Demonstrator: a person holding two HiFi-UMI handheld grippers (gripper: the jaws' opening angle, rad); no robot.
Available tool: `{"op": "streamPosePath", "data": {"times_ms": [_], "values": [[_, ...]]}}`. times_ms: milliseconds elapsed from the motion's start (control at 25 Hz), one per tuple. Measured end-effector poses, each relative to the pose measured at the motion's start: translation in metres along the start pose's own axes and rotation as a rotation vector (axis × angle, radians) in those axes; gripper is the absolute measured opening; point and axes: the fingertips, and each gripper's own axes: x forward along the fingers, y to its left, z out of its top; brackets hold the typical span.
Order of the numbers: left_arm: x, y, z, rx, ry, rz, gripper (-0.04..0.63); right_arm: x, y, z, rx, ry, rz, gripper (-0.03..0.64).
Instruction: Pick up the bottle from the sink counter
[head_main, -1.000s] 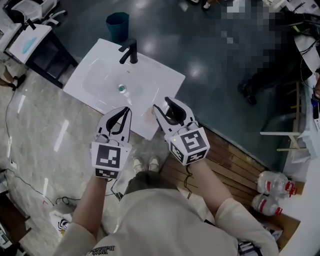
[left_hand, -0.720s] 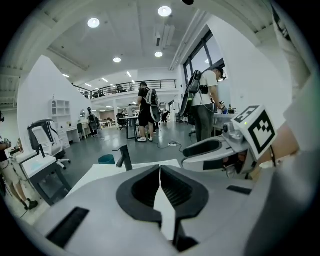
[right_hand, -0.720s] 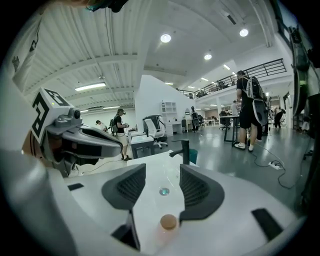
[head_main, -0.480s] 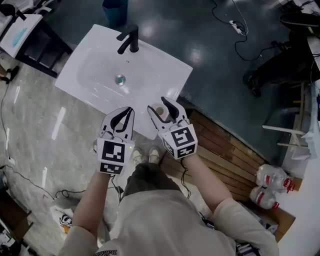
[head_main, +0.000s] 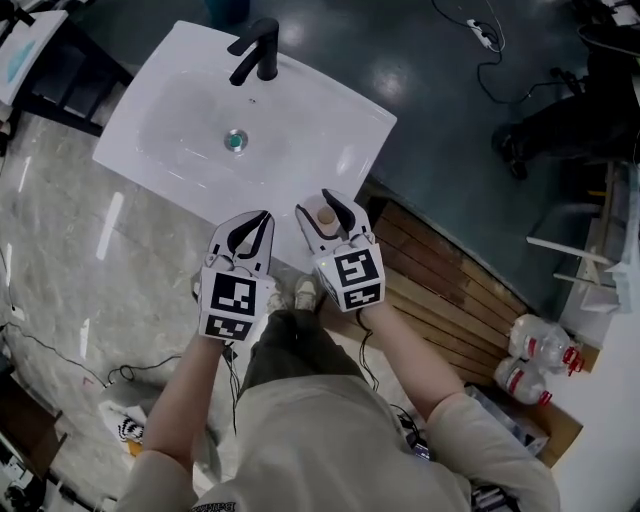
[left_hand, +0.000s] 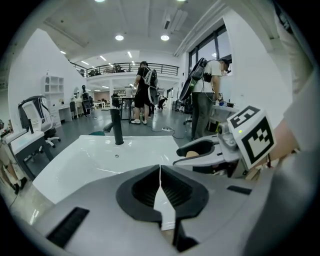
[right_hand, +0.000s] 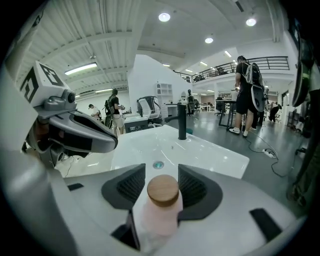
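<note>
Now my right gripper (head_main: 318, 206) straddles bottle (right_hand: 162, 191) on counter (head_main: 352, 128) near corner; jaws just been opening, wide apart, not clamped. Left gripper (left_hand: 160, 170) jaws together, empty. Remaining: I close, lift.

The sink (head_main: 330, 120) is glossy white and smooth, like glazed ceramic, with bright highlights across it. The faucet (head_main: 255, 50) is matt black, and the drain (head_main: 235, 141) looks like shiny metal. The bottle (right_hand: 160, 220) is pale pink, frosted and matt — its cap (right_hand: 163, 190) is light matt wood. The dark floor (head_main: 450, 80) is polished and reflective — the planks (head_main: 450, 300) are brown wood.
</note>
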Motion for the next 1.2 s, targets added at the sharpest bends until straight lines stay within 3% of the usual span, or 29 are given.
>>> {"op": "streamPosePath", "data": {"times_ms": [240,440,960,1200], "values": [[0.007,-0.002,-0.014,-0.029,0.023,-0.030,0.008,0.008,-0.009,-0.013,0.003,0.010,-0.058,0.120],[0.007,-0.002,-0.020,-0.035,0.032,-0.041,0.008,0.009,-0.007,-0.014,-0.066,0.016,-0.071,0.095],[-0.009,0.009,-0.023,-0.047,0.025,-0.011,0.008,0.011,-0.004,-0.015,-0.038,0.050,-0.077,0.074],[-0.030,0.016,-0.010,-0.038,-0.008,0.018,0.008,-0.006,0.007,0.011,-0.039,0.019,-0.049,0.073]]}}
